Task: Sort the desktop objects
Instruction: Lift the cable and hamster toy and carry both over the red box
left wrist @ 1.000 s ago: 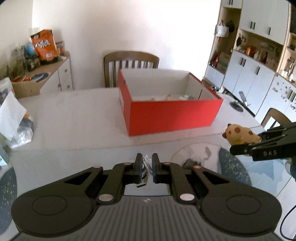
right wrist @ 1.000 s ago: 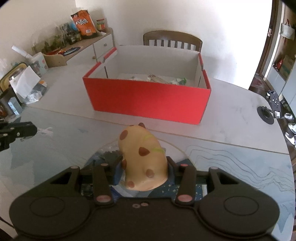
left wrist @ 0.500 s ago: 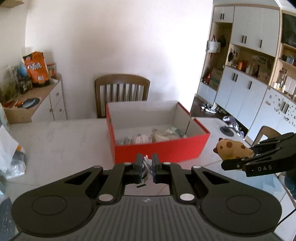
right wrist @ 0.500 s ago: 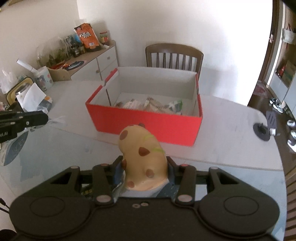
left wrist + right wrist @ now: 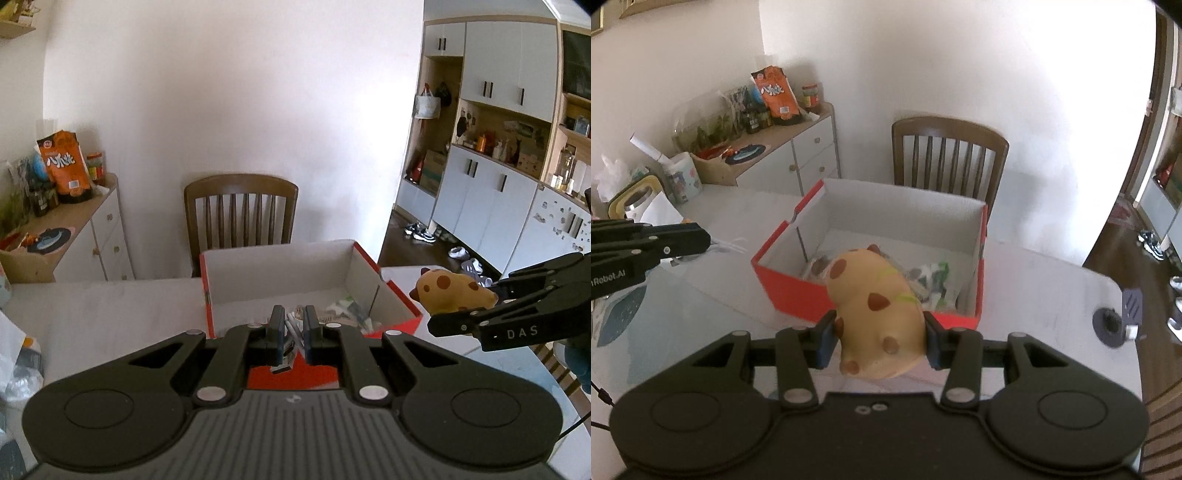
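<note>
Spotted toy (image 5: 879,314) clamped in right gripper (image 5: 881,338); left gripper (image 5: 294,326) pinching white cable (image 5: 294,328).

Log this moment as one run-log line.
left gripper: shut on small white cable | right gripper: shut on spotted yellow toy | both held above table, before open red box | nothing dropped yet

Both tongs are matte black plastic with round caps and silver screw heads. The left tongs (image 5: 293,325) show a ribbed grey base; the right tongs (image 5: 881,338) have blue pads and white "DAS" lettering.
</note>
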